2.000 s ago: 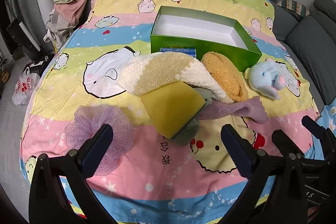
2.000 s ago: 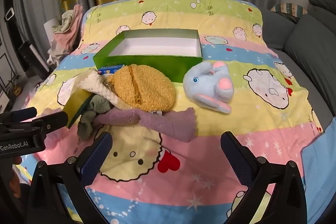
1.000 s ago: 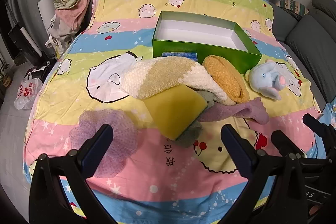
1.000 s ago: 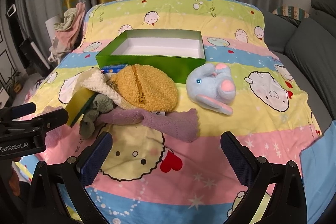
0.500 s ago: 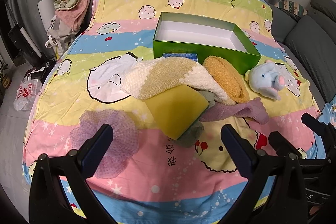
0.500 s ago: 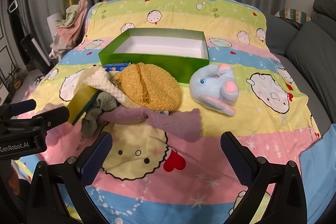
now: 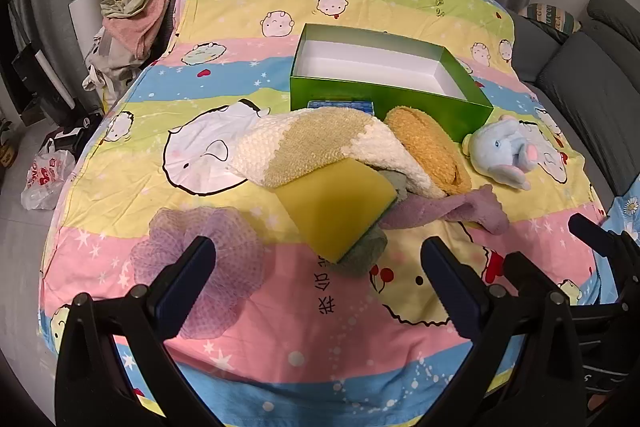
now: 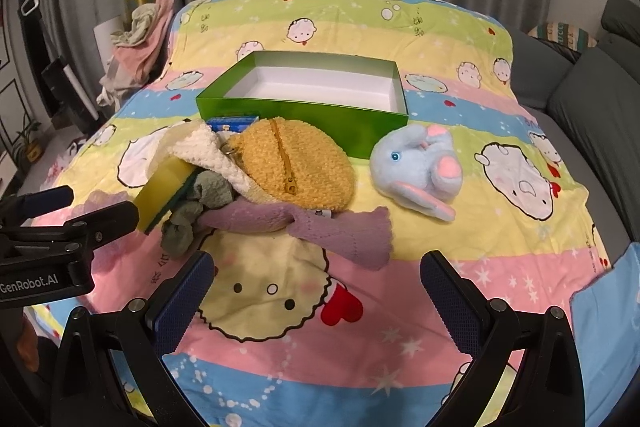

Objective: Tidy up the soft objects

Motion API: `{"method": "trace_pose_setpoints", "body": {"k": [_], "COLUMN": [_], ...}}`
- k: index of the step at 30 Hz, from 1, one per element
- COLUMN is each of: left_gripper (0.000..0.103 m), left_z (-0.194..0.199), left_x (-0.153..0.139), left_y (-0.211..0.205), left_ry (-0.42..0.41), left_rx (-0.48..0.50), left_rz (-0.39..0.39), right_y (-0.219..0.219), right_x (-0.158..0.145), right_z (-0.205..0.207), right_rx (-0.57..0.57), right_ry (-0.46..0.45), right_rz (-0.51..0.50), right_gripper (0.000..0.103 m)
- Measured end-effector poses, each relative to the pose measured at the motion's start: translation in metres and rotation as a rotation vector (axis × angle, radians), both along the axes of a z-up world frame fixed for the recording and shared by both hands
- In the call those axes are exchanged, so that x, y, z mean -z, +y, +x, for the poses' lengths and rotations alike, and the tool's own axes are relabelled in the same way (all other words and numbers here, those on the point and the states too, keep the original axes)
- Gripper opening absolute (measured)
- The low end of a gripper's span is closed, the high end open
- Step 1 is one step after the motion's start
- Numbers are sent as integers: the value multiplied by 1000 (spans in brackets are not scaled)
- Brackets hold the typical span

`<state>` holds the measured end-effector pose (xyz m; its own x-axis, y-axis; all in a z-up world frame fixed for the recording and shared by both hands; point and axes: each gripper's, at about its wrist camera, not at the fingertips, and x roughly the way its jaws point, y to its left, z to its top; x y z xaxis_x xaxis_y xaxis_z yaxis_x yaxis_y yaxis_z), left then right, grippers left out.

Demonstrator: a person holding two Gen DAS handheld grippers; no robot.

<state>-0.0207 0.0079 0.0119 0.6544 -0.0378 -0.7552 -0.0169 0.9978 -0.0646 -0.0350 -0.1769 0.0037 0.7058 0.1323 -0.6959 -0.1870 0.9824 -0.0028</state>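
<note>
An open green box (image 7: pixel 384 83) (image 8: pixel 304 107) with a white inside stands empty on the striped cartoon bedspread (image 7: pixel 256 311). In front of it lies a heap: a cream and tan knit cloth (image 7: pixel 316 143), a yellow sponge (image 7: pixel 332 203) (image 8: pixel 162 189), an orange fuzzy zip pouch (image 8: pixel 296 163), a grey-green cloth (image 8: pixel 188 215) and a purple knit cloth (image 8: pixel 320 223). A blue plush elephant (image 8: pixel 420 167) lies right of the heap. A purple mesh puff (image 7: pixel 204 259) sits near left. My left gripper (image 7: pixel 318 283) and right gripper (image 8: pixel 316 287) both stand open and hold nothing, short of the heap.
A small blue packet (image 7: pixel 340 105) leans against the box front. Clothes are piled on a stand (image 7: pixel 136 15) left of the bed, with a plastic bag (image 7: pixel 44 175) on the floor. A grey sofa (image 8: pixel 592 99) runs along the right side.
Both views have shifted slightly, with the heap and box sitting a little differently in frame. Nothing on the bed has moved, and both grippers stay open.
</note>
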Motion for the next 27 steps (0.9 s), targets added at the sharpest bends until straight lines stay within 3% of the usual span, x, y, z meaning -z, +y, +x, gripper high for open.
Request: {"method": "trace_pose_setpoints", "body": {"k": [14,18,22,27], "left_gripper": [102,102,102,102], "left_z": [-3,-2,-2,-3], "left_x": [-1,-3,-10,-10], "left_y": [4,9,31,79], "left_ry": [-8,-9,-30,-32], "left_rx": [6,24,22,-54], "left_rz": [-17,-54,-123,-137], "right_y": [9,10,17,42], "right_x": [-1,-4,-7,-7], "right_z": [-3,-4,-10,-22], "right_rx": [-18,-35,-109,-284], "right_ry": [0,-14,-37,-59], "right_rz": [-20,-8,46,112], "right_gripper": [103,103,103,103]}}
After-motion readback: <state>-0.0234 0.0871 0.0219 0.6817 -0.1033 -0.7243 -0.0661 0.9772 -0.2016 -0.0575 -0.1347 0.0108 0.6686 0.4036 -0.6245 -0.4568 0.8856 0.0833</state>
